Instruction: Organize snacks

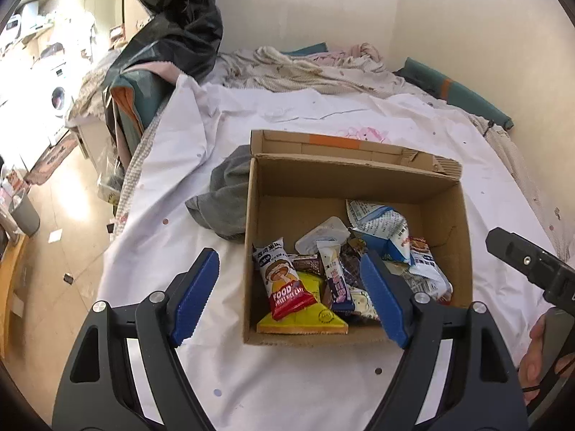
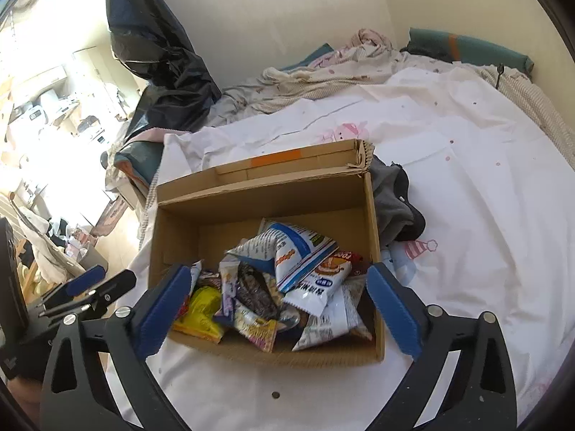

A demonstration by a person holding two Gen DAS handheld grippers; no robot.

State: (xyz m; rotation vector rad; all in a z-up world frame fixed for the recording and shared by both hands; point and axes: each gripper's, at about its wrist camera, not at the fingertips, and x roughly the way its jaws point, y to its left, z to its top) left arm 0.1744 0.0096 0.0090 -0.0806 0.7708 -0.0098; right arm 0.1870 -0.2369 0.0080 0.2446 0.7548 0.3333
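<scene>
Hovering over snack-filled cardboard box [image 1: 445, 194] on bed sheet [image 1: 287, 388]: L tool [image 1: 291, 292] & R tool [image 2: 278, 309], both spread wide, empty.

Our left gripper [image 1: 289, 296] held level with jaws spread wide and empty, our right gripper [image 2: 278, 310] likewise with jaws wide apart, our right hand [image 1: 539, 359] wrapped around its handle

Each hand-held gripper, the left hand-held gripper [image 1: 289, 296] and the right hand-held gripper [image 2: 278, 309], has a matte black frame with triangular cut-outs and round silver screws at its joints. Its two fingers carry ribbed blue pads [image 1: 196, 296] with saw-toothed edges. A bare-skinned hand [image 1: 535, 359] wraps a grey handle.
</scene>
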